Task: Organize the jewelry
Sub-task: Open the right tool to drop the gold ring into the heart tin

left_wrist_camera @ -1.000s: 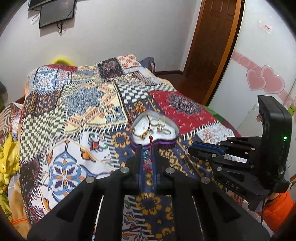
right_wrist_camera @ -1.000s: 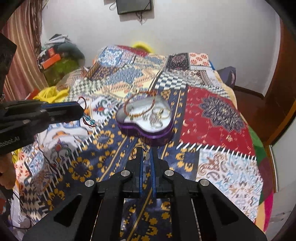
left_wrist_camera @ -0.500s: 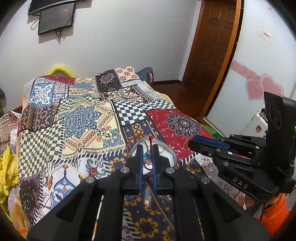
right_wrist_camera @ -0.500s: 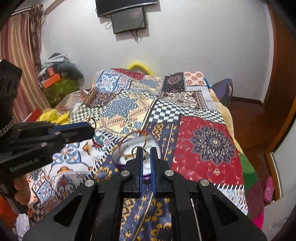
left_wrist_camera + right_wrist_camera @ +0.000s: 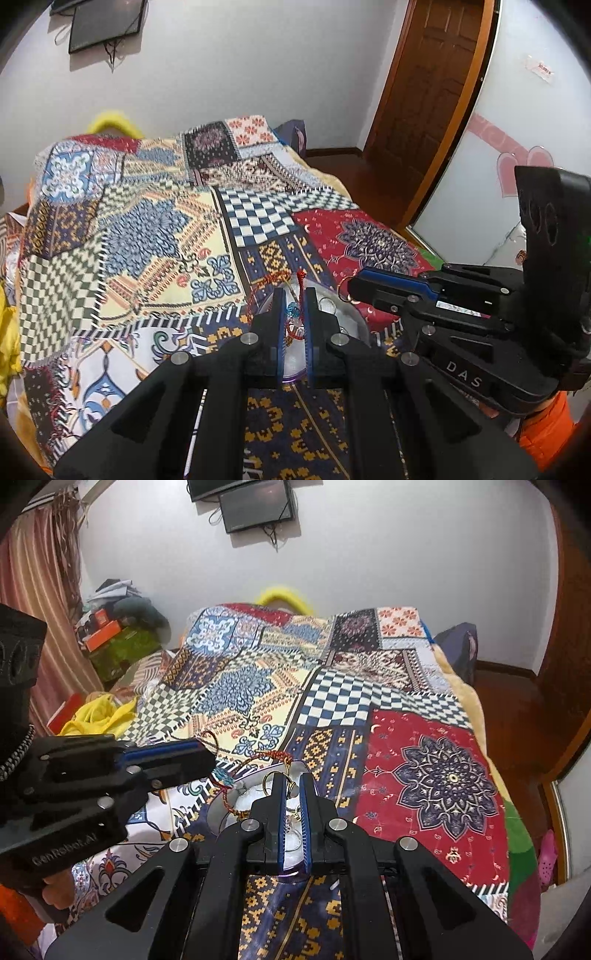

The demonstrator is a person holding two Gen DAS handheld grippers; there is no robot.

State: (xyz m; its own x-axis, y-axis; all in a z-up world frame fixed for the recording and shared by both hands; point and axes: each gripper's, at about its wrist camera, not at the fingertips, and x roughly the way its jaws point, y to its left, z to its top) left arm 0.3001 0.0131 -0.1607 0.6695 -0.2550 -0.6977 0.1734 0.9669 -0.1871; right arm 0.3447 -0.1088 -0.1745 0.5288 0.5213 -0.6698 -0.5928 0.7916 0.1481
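The bedspread (image 5: 369, 701) is a patchwork — navy-and-white checks, a red panel with a dark blue mandala, cream with blue florals, navy with gold geometric motifs, green-and-white checkerboard. Both grippers, left gripper (image 5: 294, 295) and right gripper (image 5: 292, 786), are black with blue finger pads (image 5: 281, 812). The cord bracelet (image 5: 297, 314) is red with turquoise beads; the ring (image 5: 271, 781) is gold. The jewelry box (image 5: 229, 805) is white inside, purple at its lower edge. The door (image 5: 424, 92) is dark brown; the wall (image 5: 406, 554) is white — pink hearts (image 5: 524, 162) mark a pale panel. A black screen (image 5: 258, 506) hangs above.
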